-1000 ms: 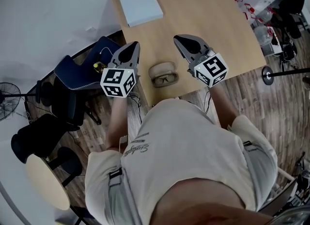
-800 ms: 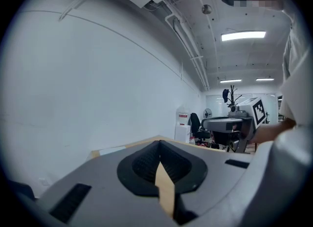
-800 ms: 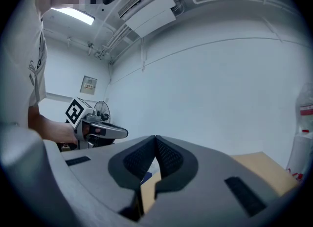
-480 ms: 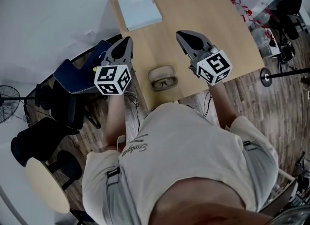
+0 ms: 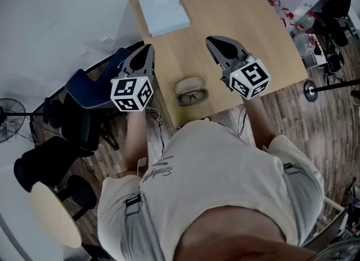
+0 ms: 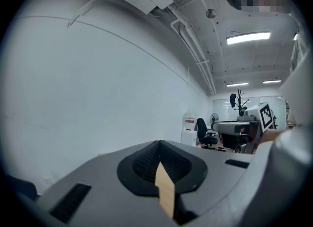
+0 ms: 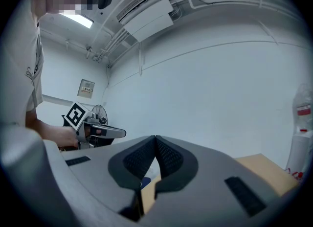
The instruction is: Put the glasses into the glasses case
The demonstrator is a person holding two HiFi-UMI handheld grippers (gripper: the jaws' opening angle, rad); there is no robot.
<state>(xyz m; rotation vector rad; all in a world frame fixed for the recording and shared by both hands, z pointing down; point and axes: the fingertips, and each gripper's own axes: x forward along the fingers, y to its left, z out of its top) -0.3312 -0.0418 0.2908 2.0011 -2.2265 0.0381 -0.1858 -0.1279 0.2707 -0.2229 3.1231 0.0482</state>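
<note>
1. Wood-topped table (image 5: 253,23) fills the upper middle of the head view. Its left edge and near edge meet in a corner just in front of the person's torso.
2. The glasses case (image 5: 188,84) lies open close to that near edge, roughly midway between my two tools. Bare tabletop stretches beyond it.
3. The glasses (image 5: 193,94) rest against the near side of the case and appear to sit in its lower half. From this height I cannot tell how fully they are seated.
4. The left gripper (image 5: 147,48) has its tip right at the table's left edge, and its body and marker cube hang out over a blue chair (image 5: 93,85). In its own view the pads (image 6: 144,165) meet at the tip with nothing between them.
5. The right gripper (image 5: 211,41) hovers over the table to the right of the case, apart from it, with open wood ahead and on its far side. Its pads (image 7: 139,160) are also closed together and carry nothing.
6. A flat white box (image 5: 164,12) sits at the far left corner, well apart from the case and both tools.
7. Off the table's left side the floor is crowded by the blue chair, a black chair (image 5: 50,158) and a round pale stool (image 5: 53,212).
</note>
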